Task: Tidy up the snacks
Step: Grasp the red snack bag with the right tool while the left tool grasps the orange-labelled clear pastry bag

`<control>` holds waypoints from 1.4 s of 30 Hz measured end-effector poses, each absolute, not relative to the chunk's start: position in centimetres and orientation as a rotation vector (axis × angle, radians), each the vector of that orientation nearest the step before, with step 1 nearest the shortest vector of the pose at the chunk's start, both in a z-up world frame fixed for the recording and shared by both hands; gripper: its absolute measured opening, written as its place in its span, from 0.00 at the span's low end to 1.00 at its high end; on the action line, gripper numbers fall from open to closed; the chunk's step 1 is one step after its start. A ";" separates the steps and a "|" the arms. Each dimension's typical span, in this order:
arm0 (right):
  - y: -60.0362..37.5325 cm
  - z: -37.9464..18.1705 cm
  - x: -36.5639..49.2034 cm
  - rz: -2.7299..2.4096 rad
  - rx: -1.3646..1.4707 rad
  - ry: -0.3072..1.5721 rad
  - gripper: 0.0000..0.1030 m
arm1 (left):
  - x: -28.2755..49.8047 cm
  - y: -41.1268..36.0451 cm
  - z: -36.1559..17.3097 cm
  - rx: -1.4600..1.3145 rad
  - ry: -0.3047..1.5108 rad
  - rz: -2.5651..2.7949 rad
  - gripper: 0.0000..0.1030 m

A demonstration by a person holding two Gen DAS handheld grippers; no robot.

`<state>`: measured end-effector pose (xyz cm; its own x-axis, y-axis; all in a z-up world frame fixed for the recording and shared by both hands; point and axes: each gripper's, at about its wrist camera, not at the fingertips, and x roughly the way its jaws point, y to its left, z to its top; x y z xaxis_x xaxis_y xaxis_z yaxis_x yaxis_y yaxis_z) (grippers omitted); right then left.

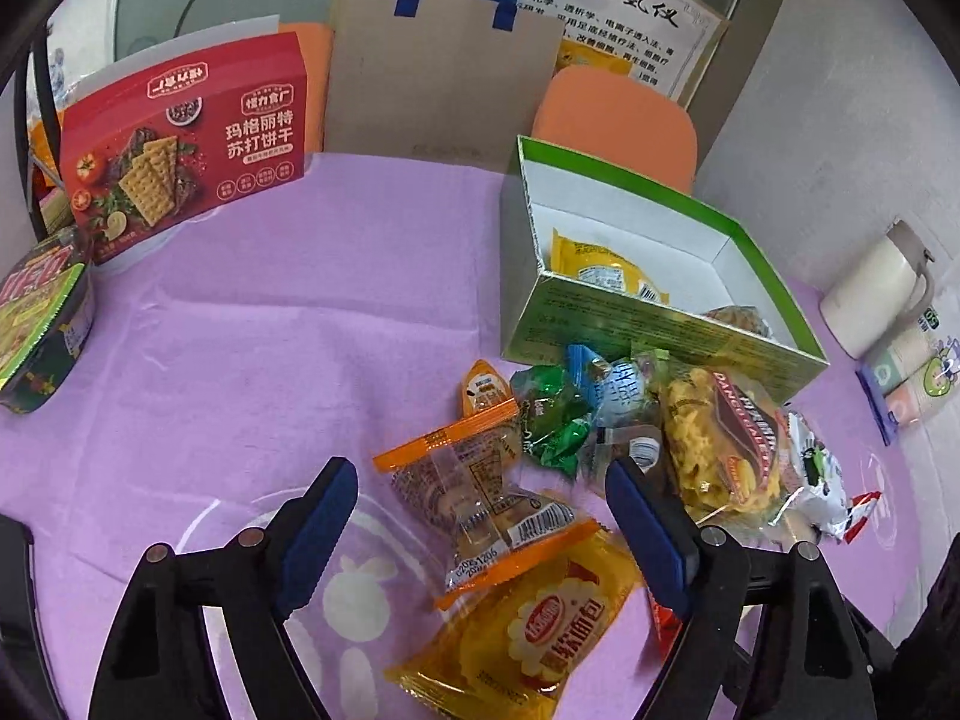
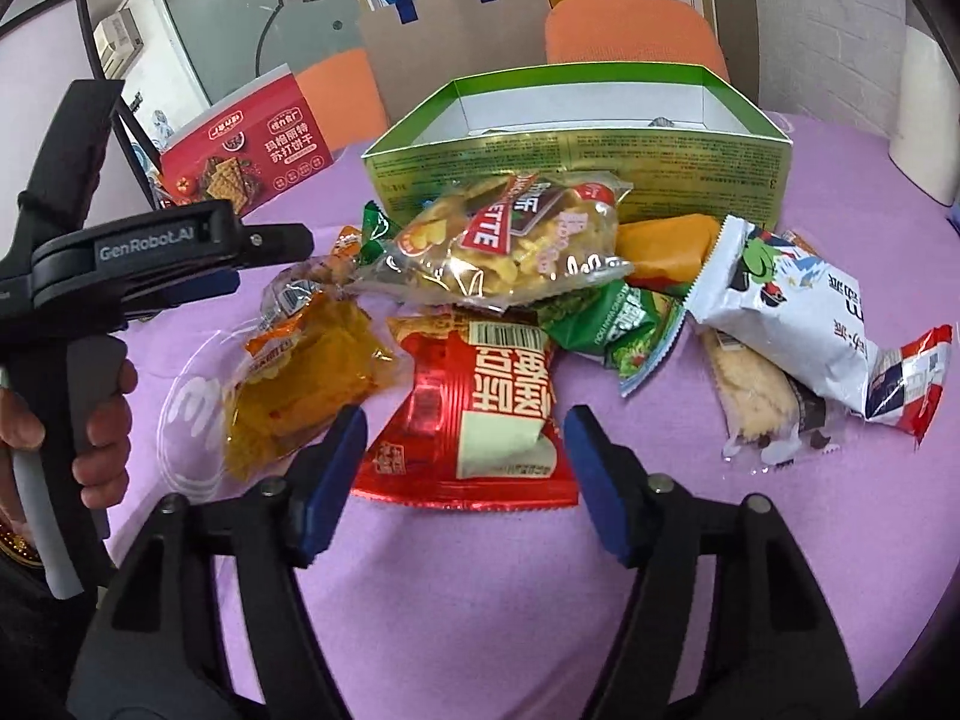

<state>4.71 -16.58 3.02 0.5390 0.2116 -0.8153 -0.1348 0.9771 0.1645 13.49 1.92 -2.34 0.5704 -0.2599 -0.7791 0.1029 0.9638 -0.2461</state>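
A pile of wrapped snacks lies on the purple cloth in front of an open green box [image 1: 672, 330], also seen in the right wrist view [image 2: 576, 162]. The box holds a yellow packet [image 1: 600, 264]. My left gripper [image 1: 480, 528] is open and straddles an orange-ended clear cake packet [image 1: 480, 492] that lies on a yellow bread packet [image 1: 540, 618]. My right gripper [image 2: 465, 474] is open around the near end of a red packet [image 2: 480, 414]. A clear bag of yellow crisps [image 2: 504, 240] tops the pile. The left gripper's body [image 2: 150, 258] shows at the left.
A red cracker box [image 1: 186, 144] stands at the back left, with a noodle bowl [image 1: 42, 324] beside it. A brown paper bag [image 1: 444, 84] and orange chairs [image 1: 618, 120] stand behind. A white flask [image 1: 870, 294] lies at the right. A white snack bag [image 2: 798, 312] lies right of the pile.
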 end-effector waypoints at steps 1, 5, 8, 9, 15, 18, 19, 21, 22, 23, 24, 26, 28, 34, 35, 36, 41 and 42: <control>-16.2 2.7 5.0 0.210 0.077 0.987 0.68 | 13.8 1.8 -2.8 -0.175 0.958 -0.213 0.76; -16.3 1.8 5.3 0.224 0.073 0.999 0.64 | 14.8 1.8 -4.6 -0.179 1.035 -0.227 0.52; -16.9 2.1 5.0 0.246 0.062 1.011 0.59 | 14.6 2.5 -5.0 -0.204 1.035 -0.228 0.44; -17.2 2.2 4.8 0.251 0.052 1.012 0.59 | 14.4 2.8 -5.0 -0.214 1.037 -0.230 0.43; -17.9 2.5 4.6 0.232 0.068 1.023 0.60 | 13.3 3.5 -4.6 -0.203 1.037 -0.213 0.44; -17.1 2.2 4.8 0.220 0.043 1.031 0.67 | 13.1 3.7 -4.5 -0.234 1.034 -0.215 0.45; -16.9 1.9 5.0 0.217 0.035 1.039 0.71 | 13.1 3.8 -4.4 -0.233 1.034 -0.214 0.46; -16.8 1.6 5.1 0.212 0.035 1.052 0.72 | 13.0 4.0 -4.5 -0.219 1.033 -0.199 0.53; -16.8 1.5 5.0 0.209 0.041 1.050 0.72 | 12.9 4.1 -4.6 -0.217 1.036 -0.194 0.55; -16.9 1.5 5.1 0.206 0.047 1.050 0.72 | 12.9 4.2 -4.6 -0.219 1.038 -0.195 0.55; -17.0 1.4 5.1 0.206 0.054 1.052 0.72 | 12.9 4.3 -4.7 -0.225 1.041 -0.198 0.55; -17.2 1.4 5.0 0.208 0.067 1.048 0.70 | 13.0 4.3 -4.8 -0.232 1.045 -0.202 0.55; -17.3 1.5 4.8 0.212 0.065 1.041 0.63 | 13.0 4.4 -5.0 -0.219 1.050 -0.206 0.55; -17.7 2.5 4.0 0.266 0.088 1.047 0.53 | 11.9 3.8 -4.8 -0.180 1.048 -0.236 0.49; -17.7 2.9 3.7 0.288 0.097 1.046 0.53 | 11.7 3.8 -4.5 -0.181 1.047 -0.246 0.48; -17.7 3.3 3.4 0.309 0.102 1.042 0.53 | 11.5 3.8 -4.1 -0.183 1.039 -0.256 0.47; -17.5 6.3 2.3 0.359 0.091 0.975 0.53 | 10.2 4.0 -0.1 -0.177 0.947 -0.265 0.47; -17.6 7.0 2.3 0.367 0.099 0.961 0.53 | 9.9 4.0 1.0 -0.178 0.923 -0.275 0.47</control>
<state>2.26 -17.60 6.97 0.5164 0.3484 -0.7823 -0.2613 0.9340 0.2435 9.90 3.99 0.95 0.5723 -0.3086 -0.7597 0.1574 0.9506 -0.2675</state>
